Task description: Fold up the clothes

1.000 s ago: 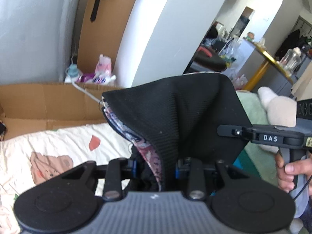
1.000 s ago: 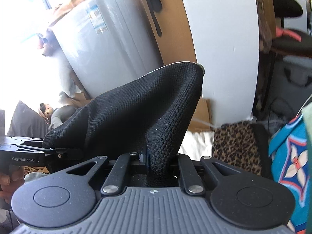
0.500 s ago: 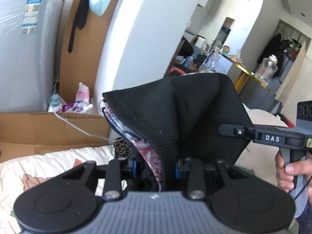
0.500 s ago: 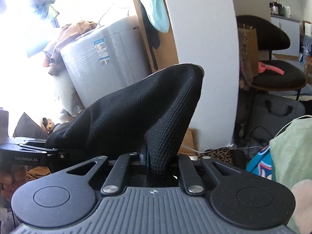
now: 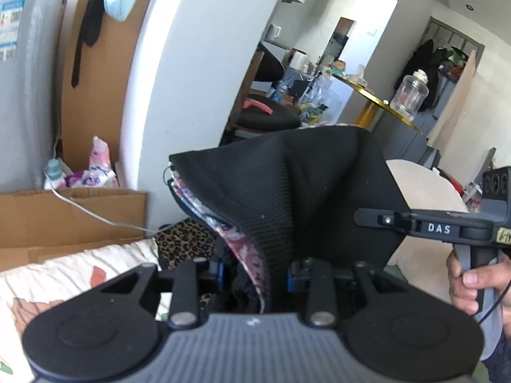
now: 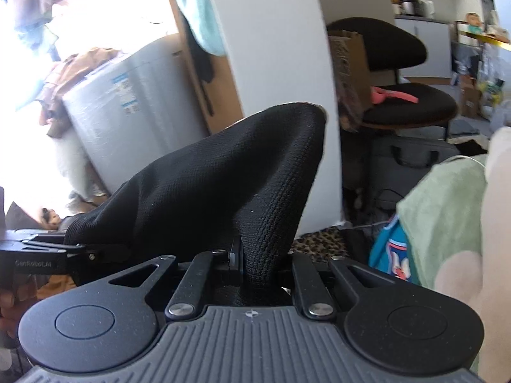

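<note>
Above the bed, black knit garment (image 5: pixel 287 191) held aloft, stretched between both grippers.
Left gripper (image 5: pixel 255 279) and right gripper (image 6: pixel 260 263) each clamp a bunched edge; judgement: keep tension even, hems level, avoid snagging the floral lining (image 5: pixel 236 239) when lowering.

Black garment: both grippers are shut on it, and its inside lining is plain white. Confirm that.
Not quite. Both the left gripper and right gripper are shut on the black garment, but the left wrist view shows its lining is a pink and purple floral print, not plain white.
</note>
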